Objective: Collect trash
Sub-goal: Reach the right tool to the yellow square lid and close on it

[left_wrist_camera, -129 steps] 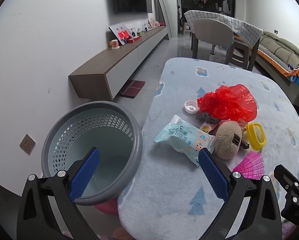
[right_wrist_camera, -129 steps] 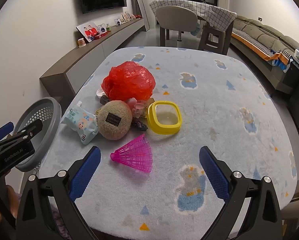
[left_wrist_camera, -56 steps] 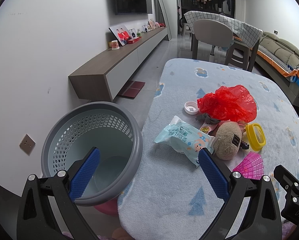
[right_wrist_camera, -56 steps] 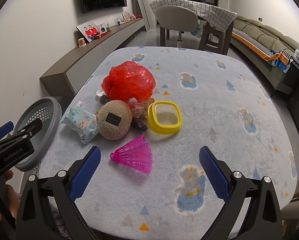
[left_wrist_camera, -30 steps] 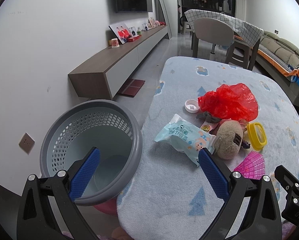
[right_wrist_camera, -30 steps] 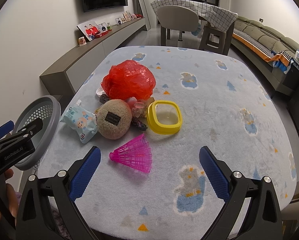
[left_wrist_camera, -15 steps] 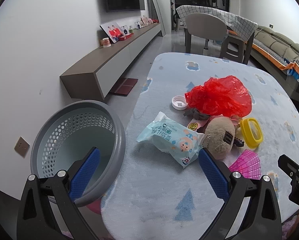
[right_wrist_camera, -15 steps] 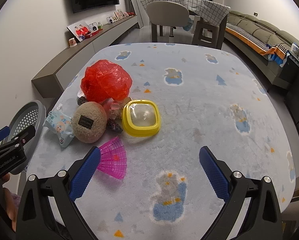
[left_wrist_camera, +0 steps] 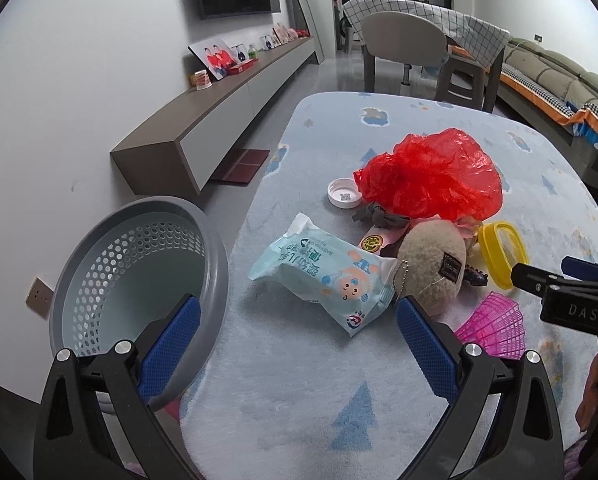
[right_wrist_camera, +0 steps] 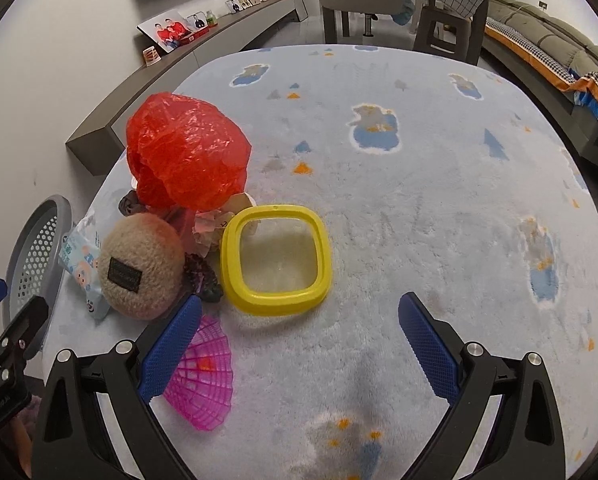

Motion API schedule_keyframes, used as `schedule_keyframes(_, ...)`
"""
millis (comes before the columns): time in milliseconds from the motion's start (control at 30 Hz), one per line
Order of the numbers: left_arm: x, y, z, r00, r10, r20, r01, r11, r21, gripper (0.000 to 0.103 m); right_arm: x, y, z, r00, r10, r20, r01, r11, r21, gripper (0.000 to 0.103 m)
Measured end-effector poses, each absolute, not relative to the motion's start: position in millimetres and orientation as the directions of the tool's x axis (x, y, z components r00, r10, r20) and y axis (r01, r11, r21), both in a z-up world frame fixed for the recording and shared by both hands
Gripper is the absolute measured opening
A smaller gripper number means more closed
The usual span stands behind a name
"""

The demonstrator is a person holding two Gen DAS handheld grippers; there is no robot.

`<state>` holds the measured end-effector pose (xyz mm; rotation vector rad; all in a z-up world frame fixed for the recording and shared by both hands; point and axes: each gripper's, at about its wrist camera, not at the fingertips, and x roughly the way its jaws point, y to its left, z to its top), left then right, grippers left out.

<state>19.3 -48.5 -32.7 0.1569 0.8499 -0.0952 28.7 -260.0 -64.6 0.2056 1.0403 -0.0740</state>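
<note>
A pile lies on the blue fleece-covered table [right_wrist_camera: 419, 184]: a red plastic bag [left_wrist_camera: 431, 176] [right_wrist_camera: 187, 152], a wet-wipes pack [left_wrist_camera: 323, 276] [right_wrist_camera: 81, 264], a white cap [left_wrist_camera: 343, 193], a beige plush ball [left_wrist_camera: 435, 268] [right_wrist_camera: 139, 268], a yellow square lid [right_wrist_camera: 277, 260] [left_wrist_camera: 501, 254] and a pink shuttlecock [right_wrist_camera: 203, 380] [left_wrist_camera: 495, 328]. My left gripper [left_wrist_camera: 299, 340] is open, just short of the wipes pack. My right gripper [right_wrist_camera: 299, 340] is open, close in front of the yellow lid, its left finger over the shuttlecock.
A grey perforated basket [left_wrist_camera: 139, 292] [right_wrist_camera: 39, 256] stands at the table's left edge. A low wall cabinet [left_wrist_camera: 219, 120] runs along the left wall. A chair [left_wrist_camera: 403, 44] and sofa [left_wrist_camera: 555, 76] stand beyond the table.
Both grippers have moved forward toward the pile. The right one has come close to the yellow lid and over the shuttlecock. Both stay open.
</note>
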Motion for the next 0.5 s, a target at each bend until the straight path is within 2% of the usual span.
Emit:
schedule_keyframes(100,19,-49,-35,0.651,-0.028,-0.759,0.151,0.984,0.094,0.097,40,-266,-70,0.496,0.082,-0.864,0.162,0.969,0.185,0.094)
schedule_keyframes(433,19,-53,-36,0.647,-0.035,-0.762,0.169,0.981,0.099,0.097,61,-267,-86,0.470,0.080,-0.879,0.171,0.969,0.180,0.093)
schedule_keyframes(467,18,-53,-36,0.647,-0.037,-0.761,0.171,0.980,0.099,0.097,62,-266,-86,0.474,0.083,-0.877,0.170,0.968,0.183,0.090)
schedule_keyframes(500,18,-54,-37,0.648,-0.038,-0.761,0.174,0.980,0.099,0.097,62,-266,-86,0.475,0.083,-0.876,0.166,0.969,0.182,0.083)
